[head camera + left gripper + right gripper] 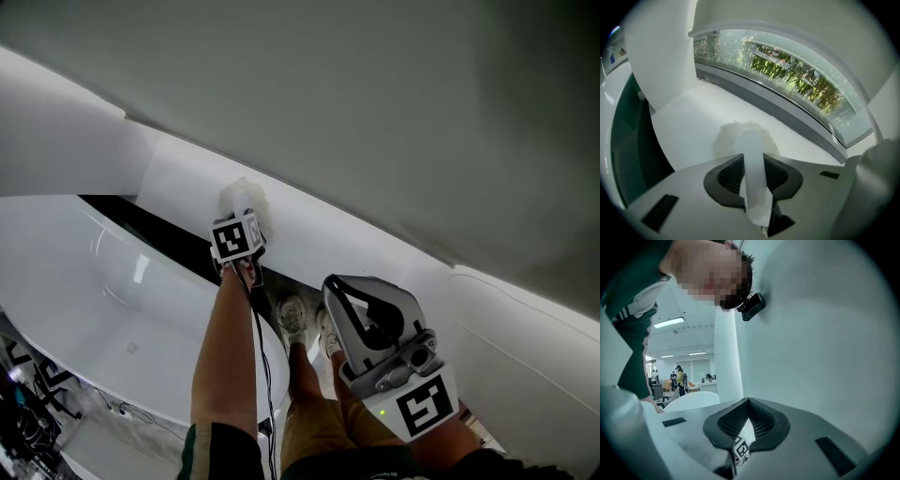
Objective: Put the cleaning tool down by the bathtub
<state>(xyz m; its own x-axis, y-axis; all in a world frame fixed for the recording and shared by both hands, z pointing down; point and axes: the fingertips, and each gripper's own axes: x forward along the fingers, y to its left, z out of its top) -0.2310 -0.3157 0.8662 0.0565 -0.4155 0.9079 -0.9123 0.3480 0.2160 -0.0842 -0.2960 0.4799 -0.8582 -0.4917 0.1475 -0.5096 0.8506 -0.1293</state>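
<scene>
Beside one bathtub (84, 281): one cleaning tool (739, 137), clamped in left gripper (752, 158).

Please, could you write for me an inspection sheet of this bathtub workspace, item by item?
surface: white ledge beside the bathtub, bare around the tool.
job's things: cleaning tool, fluffy head apparently resting on the ledge.
clutter: nothing seen.
grippers: left claw shut on the tool's flat handle; right claw shut, empty, held aside.
cables: thin black cable trailing from the left claw; loose cables beside the tub.
surroundings: white wall; curved window with greenery; people far behind.
</scene>
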